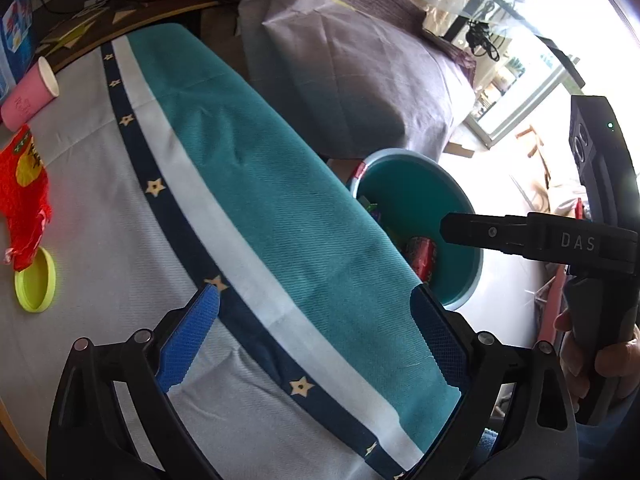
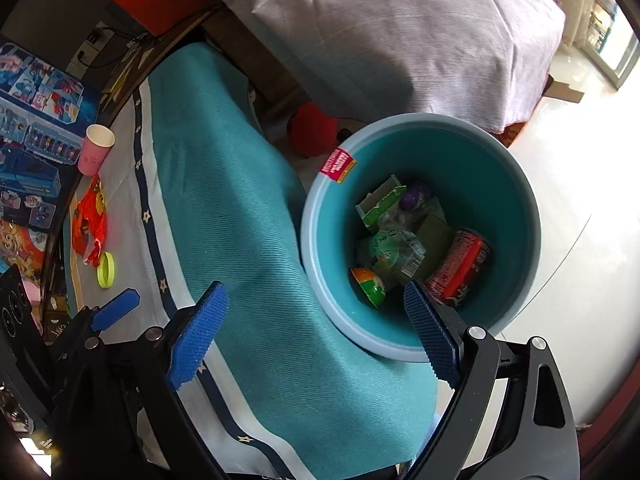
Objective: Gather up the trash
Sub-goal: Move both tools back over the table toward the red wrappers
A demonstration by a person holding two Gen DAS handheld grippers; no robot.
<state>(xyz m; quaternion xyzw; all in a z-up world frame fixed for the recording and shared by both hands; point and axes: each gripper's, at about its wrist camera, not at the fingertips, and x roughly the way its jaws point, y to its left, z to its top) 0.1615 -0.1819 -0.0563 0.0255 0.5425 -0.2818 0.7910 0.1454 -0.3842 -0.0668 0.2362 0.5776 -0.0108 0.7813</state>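
**Both jaws empty, bin half filled**

Jaws of the left gripper (image 1: 316,320) stand wide apart with nothing between them, above the teal-and-grey star-trimmed cloth (image 1: 280,200) on the tabletop. At that view's left edge lie a pink paper cup (image 1: 30,94) on its side, a crumpled red plastic wrapper (image 1: 24,196) and, touching it, a yellow-green round lid (image 1: 36,282). Jaws of the right gripper (image 2: 316,334) also gape, empty, over the edge of the tabletop and the rim of the round teal plastic bin (image 2: 516,216) on the floor. Inside lie a red drink can (image 2: 460,268), green packets and an orange-green ball.
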